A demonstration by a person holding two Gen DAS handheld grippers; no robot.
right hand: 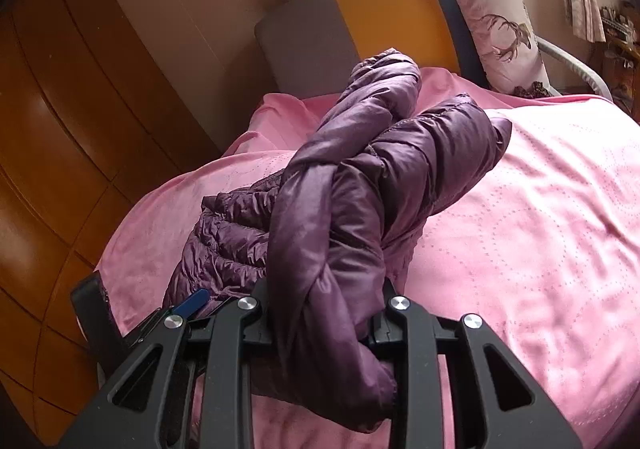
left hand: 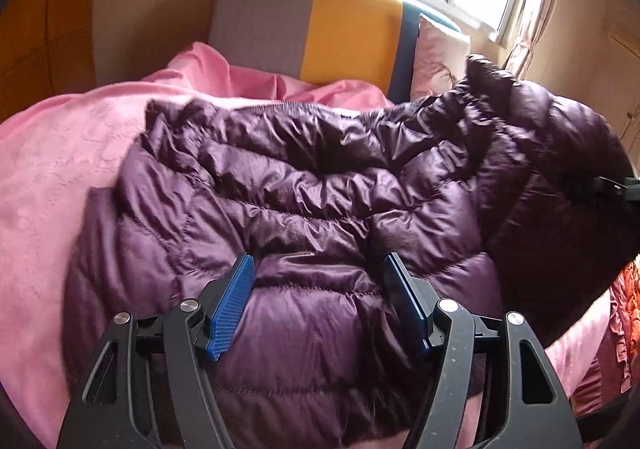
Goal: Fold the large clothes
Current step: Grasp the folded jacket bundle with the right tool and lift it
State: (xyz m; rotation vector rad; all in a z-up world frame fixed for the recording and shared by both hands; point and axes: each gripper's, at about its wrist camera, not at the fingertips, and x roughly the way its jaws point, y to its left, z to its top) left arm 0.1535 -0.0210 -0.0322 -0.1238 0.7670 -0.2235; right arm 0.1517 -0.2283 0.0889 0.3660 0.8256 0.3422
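left wrist view: the purple down jacket point(left hand: 304, 209) lies spread on the pink bedspread point(left hand: 52, 169) of the bed, quilted back up, its hem nearest the camera. the left tongs point(left hand: 316, 301) stand open above the hem, blue pads either side of a puffed panel and not pinching it. at the right edge one side of the jacket rises off the bed in a dark fold.

right wrist view: the right tongs point(right hand: 324, 313) are clamped on a twisted sleeve point(right hand: 340, 209) of the jacket, the fabric bunched between the fingers and hanging over them, raised clear of the bedspread. the headboard point(right hand: 360, 17) and a pillow point(right hand: 496, 29) sit beyond.

judged step: the first fold, bringing the sleeve side in across the body. the next move likely calls for carrying the sleeve over the quilted back and laying it flat, untwisted, while the left tongs pin the hem so the slippery shell does not slide.
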